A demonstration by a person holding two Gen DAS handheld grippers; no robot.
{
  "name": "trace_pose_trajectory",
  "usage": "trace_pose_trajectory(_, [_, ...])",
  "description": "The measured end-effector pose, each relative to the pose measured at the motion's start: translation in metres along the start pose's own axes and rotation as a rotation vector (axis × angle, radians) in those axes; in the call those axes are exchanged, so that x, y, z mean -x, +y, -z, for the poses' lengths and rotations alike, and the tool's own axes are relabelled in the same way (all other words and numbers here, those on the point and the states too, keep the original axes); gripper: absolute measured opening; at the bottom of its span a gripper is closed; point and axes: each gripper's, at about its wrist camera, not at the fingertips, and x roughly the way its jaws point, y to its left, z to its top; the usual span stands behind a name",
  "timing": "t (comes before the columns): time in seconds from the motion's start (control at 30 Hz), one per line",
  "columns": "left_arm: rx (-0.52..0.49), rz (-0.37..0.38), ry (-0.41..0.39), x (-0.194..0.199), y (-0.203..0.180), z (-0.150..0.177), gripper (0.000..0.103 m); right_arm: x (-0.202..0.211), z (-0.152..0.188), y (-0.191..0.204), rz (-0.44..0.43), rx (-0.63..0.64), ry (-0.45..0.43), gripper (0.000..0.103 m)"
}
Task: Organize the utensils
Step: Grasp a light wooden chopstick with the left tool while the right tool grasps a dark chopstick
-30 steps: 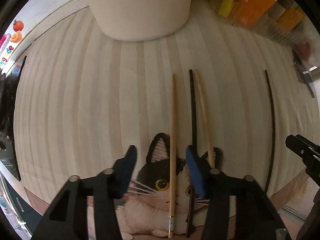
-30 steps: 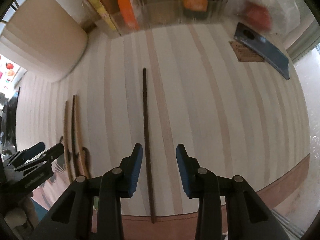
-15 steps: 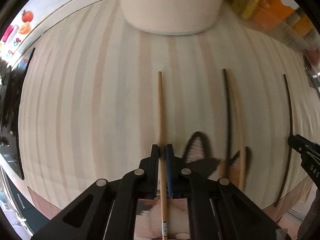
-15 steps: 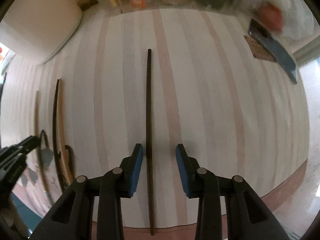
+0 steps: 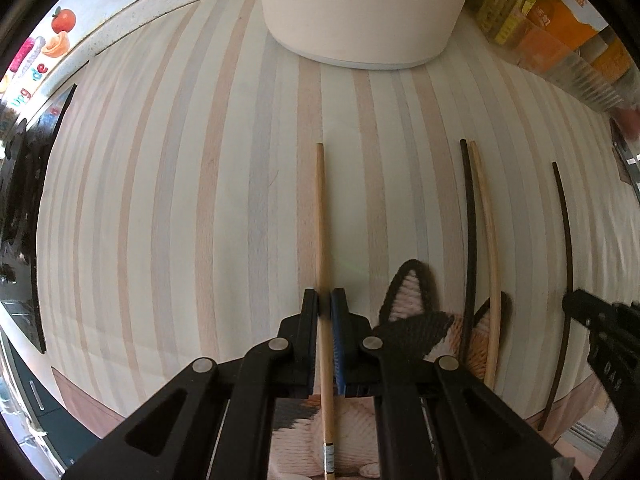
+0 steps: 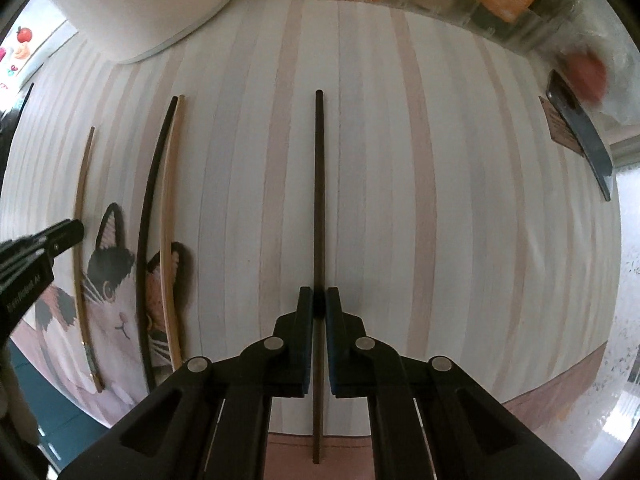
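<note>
Table (image 5: 168, 184) covered in pale striped cloth fills both frames, a cream tub (image 5: 364, 8) at the top. Four chopsticks lie lengthwise: two light wooden, two dark. Left hand-held gripper (image 5: 325, 308) pinches a light chopstick (image 5: 320, 208) at centre; right hand-held gripper (image 6: 319, 300) pinches a dark chopstick (image 6: 319, 184). Only the right view shows the cat's face (image 6: 110, 292) and the dark phone (image 6: 584, 140) at right.

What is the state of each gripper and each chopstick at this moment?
Left gripper: shut on the light chopstick.
Right gripper: shut on the dark chopstick.
Middle chopstick pair: lying side by side on the striped mat, ungripped.
</note>
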Motion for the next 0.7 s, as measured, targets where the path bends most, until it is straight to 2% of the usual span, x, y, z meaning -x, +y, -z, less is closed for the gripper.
trace_pose_trajectory(0.1, [0.001,0.001,0.0,-0.001,0.0,0.001,0.005,-0.007,-0.027,-0.005,0.01,-0.006,0.0,0.007])
trace_pose_trajectory(0.27, [0.003,0.005,0.002,-0.002,0.0,0.001,0.005,-0.009,-0.03,0.003,0.041,0.005,-0.01,0.006])
trace_pose_trajectory(0.43, [0.005,0.009,0.008,-0.002,0.001,0.0,0.005,-0.01,-0.042,-0.003,-0.003,-0.093,0.008,0.006])
trace_pose_trajectory(0.7, [0.008,0.016,0.018,-0.003,0.002,-0.001,0.005,-0.019,-0.064,0.015,0.024,-0.058,0.046,0.007])
